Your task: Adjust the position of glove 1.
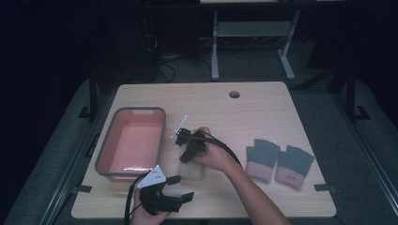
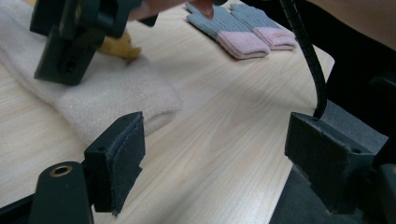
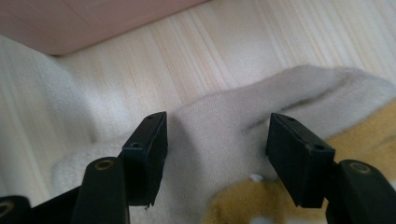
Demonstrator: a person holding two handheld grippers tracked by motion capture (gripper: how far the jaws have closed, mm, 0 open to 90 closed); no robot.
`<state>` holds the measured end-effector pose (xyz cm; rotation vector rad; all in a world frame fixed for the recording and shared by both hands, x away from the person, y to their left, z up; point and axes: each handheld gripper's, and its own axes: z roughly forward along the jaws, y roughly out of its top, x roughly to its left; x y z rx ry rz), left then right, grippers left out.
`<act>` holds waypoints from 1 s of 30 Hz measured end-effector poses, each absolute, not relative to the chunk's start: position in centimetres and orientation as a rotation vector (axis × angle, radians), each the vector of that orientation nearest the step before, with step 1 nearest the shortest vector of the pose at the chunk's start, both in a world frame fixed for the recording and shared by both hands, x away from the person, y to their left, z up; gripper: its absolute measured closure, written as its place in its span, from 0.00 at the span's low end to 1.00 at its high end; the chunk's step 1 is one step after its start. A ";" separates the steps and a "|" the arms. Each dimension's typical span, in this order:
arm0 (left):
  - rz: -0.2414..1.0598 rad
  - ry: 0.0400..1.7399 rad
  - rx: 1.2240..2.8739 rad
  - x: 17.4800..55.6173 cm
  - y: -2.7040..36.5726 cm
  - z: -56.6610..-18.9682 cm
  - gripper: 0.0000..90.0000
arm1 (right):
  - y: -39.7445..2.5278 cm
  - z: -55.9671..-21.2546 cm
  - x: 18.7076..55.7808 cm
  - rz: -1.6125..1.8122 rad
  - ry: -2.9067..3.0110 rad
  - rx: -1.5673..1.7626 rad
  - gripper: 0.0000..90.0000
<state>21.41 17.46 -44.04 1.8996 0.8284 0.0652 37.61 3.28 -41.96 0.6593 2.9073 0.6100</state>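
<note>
A cream fuzzy sock (image 1: 193,171) with a yellow patch (image 3: 369,135) lies flat on the wooden table (image 1: 244,112), just right of the pink bin. My right gripper (image 1: 185,147) hovers right over it, open, its jaws either side of a fold of the cream sock (image 3: 219,121) without closing on it. Near the table's front edge my left gripper (image 1: 180,188) is open and holds nothing. In the left gripper view the left gripper (image 2: 217,158) faces the sock's near end (image 2: 112,98), with the right gripper's black body above the sock.
A grey-rimmed pink bin (image 1: 162,136) stands at the left, its wall (image 3: 93,23) close behind the sock. A pair of grey gloves with pink cuffs (image 1: 279,159) lies at the right. A cable hole (image 1: 234,94) is near the far edge.
</note>
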 end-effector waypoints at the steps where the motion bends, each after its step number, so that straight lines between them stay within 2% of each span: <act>1: 0.066 0.828 1.901 21.4 17.5 -44.0 0.23 | 3.3 -42.1 37.5 0.605 2.907 0.653 0.43; 8: 0.071 0.842 1.902 21.5 17.5 -44.1 0.23 | 2.9 -42.5 37.3 0.560 2.899 0.608 0.46; 30: 0.013 0.882 1.895 23.3 15.6 -43.5 0.25 | -1.8 -42.1 36.3 0.567 2.886 0.736 0.44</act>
